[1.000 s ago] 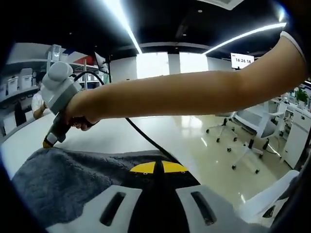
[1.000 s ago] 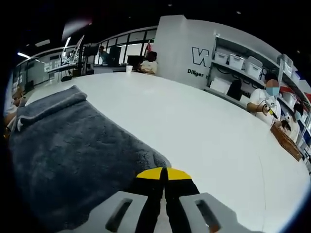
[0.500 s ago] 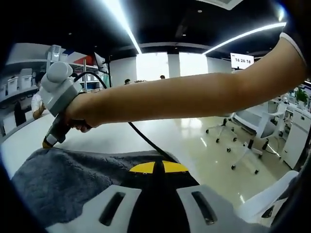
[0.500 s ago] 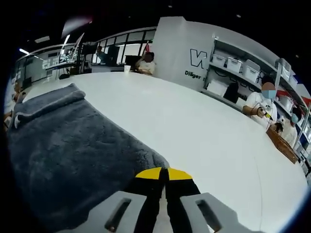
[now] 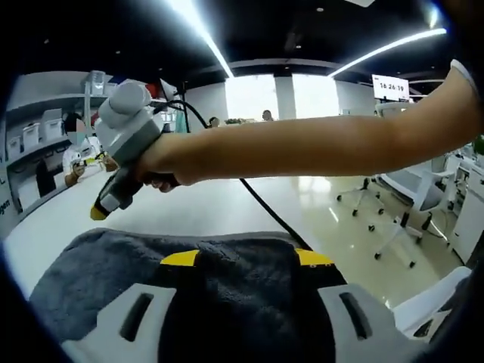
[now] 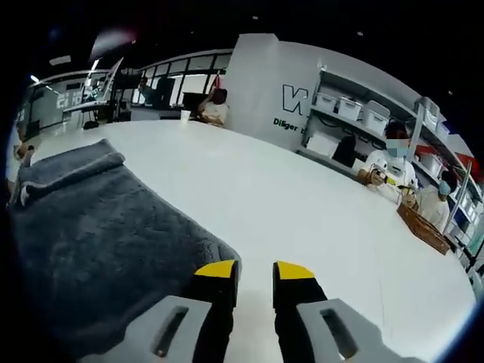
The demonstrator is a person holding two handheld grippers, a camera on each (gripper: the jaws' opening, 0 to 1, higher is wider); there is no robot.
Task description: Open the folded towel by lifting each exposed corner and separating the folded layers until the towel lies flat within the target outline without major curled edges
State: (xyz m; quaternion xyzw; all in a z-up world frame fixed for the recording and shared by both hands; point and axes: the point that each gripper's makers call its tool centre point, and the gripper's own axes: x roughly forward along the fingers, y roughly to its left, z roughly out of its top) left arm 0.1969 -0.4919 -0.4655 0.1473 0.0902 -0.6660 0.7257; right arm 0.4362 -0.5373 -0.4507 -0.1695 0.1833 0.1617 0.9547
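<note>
The grey towel (image 6: 98,234) lies spread on the white bench (image 6: 318,219). Both grippers' fingers stand apart, gripping nothing (left (image 5: 246,259) over cloth, right (image 6: 253,268) at its corner). Smooth remaining curled edges gently.

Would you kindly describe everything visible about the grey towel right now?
The towel is dark grey, plush terry, spread on the white table. In the right gripper view its far end shows a folded, rolled layer with a pale trimmed edge, and its near corner lies at the open right gripper. In the left gripper view the towel lies between the open jaws of the left gripper.
</note>
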